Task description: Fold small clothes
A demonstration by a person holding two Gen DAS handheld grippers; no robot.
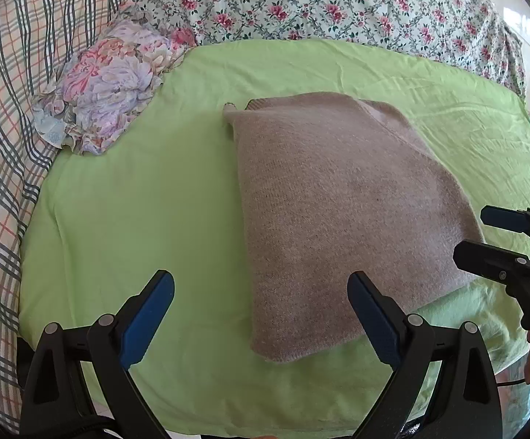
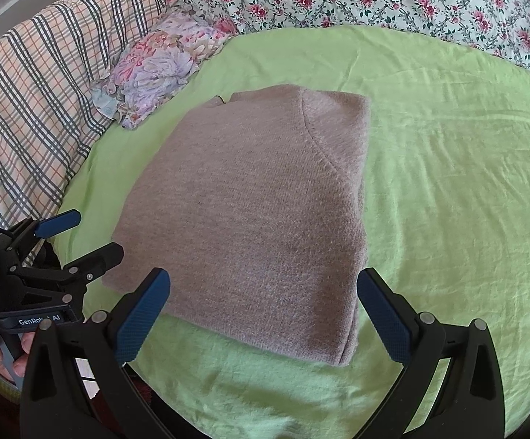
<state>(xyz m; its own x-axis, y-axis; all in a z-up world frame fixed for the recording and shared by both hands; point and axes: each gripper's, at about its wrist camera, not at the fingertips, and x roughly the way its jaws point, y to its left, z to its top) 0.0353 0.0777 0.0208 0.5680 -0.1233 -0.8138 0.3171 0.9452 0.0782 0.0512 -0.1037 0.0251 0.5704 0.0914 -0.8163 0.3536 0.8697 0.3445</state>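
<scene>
Sweater (image 2: 250, 212): we find it lying on the green sheet (image 2: 447, 183), about mid-bed and nearer the front edge than the far one.
Progress: we judge the fold close to done; it sits as a compact, roughly rectangular packet, sleeves tucked out of sight.
Left to do: perhaps a squaring-up or a move aside; we cannot say whether another fold is meant.
Look: mauve-grey fuzzy knit, a curved shoulder seam showing on top, layered edges stacked at the near right corner, a ribbed edge at the far end.
Left gripper (image 1: 261, 314): jaws wide apart, holding nothing, hovering over the sweater's near left part.
Right gripper (image 2: 265, 314): jaws spread wide too, empty, poised above the near edge of the packet.
Surroundings: a floral bundle (image 1: 108, 87) lies at the sheet's far left corner, clear of the sweater; a plaid cover (image 1: 5, 109) runs along the left side, a flowered quilt (image 1: 338, 0) along the far edge.
</scene>
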